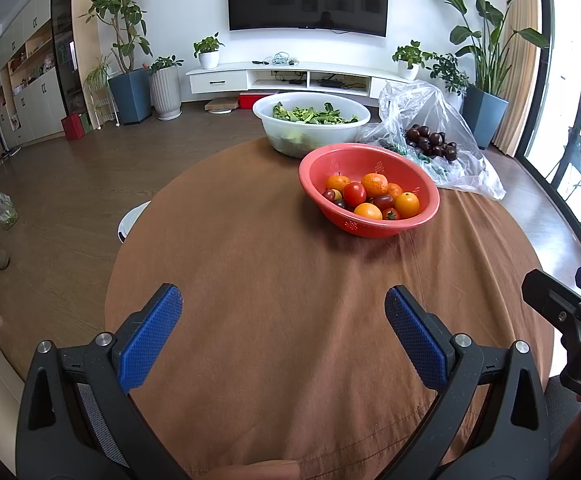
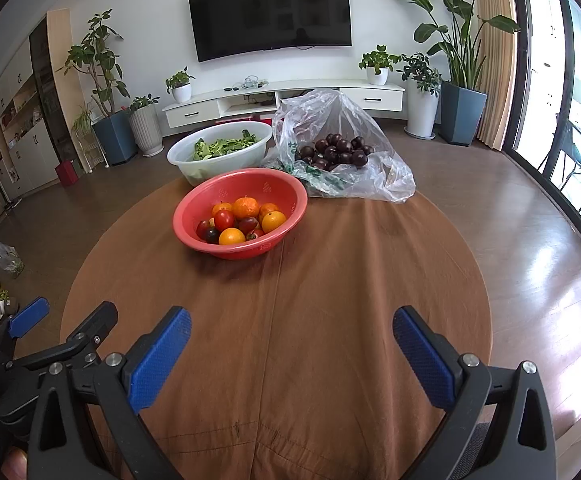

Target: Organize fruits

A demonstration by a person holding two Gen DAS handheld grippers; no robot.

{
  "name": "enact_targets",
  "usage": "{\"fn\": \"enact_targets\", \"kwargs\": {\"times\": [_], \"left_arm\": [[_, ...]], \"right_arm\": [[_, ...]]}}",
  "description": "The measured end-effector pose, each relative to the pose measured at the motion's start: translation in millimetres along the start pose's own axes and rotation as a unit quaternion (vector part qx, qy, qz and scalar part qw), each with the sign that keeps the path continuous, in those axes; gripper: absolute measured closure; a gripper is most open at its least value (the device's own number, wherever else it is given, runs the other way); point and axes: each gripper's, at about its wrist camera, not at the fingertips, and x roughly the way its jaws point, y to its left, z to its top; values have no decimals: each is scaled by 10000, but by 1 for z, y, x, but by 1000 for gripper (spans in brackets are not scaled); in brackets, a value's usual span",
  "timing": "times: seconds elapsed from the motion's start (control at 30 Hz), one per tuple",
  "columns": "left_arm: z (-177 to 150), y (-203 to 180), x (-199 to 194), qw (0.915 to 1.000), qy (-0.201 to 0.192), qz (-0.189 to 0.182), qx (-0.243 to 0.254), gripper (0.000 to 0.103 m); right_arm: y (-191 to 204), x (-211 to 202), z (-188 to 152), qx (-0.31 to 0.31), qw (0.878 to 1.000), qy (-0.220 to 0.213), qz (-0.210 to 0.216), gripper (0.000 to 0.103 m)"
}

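Both hand-held grippers, left and right, stood wide and empty; ahead, piled oranges and tomatoes in the red colander could roll if nudged.

Round table under brown cloth (creased), bearing red colander, white basin, clear plastic bag.

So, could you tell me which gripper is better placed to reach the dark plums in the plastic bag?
Probably the right gripper: the dark plums lie almost straight ahead of it, but off to the right of the left gripper.
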Motion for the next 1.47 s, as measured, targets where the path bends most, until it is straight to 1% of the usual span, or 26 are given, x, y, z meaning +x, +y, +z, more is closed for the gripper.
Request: {"fn": "enact_targets", "kwargs": {"times": [1.13,1.2,1.33,1.47], "left_arm": [[0,0,-1,10000,6,-4,-13,0],[0,1,-1,10000,-3,-12,-15,0],[-2,-3,-3,9999,-139,20,-43,0],[-5,-10,0,9998,-175,-35,-1,0]], "right_arm": [[0,-1,-2,-2,10000,34,-4,0],[0,-1,-2,0,10000,38,-5,0],[1,2,-12,1,10000,67,-12,0],[0,2,-17,29,9999,101,-19,0]]}}
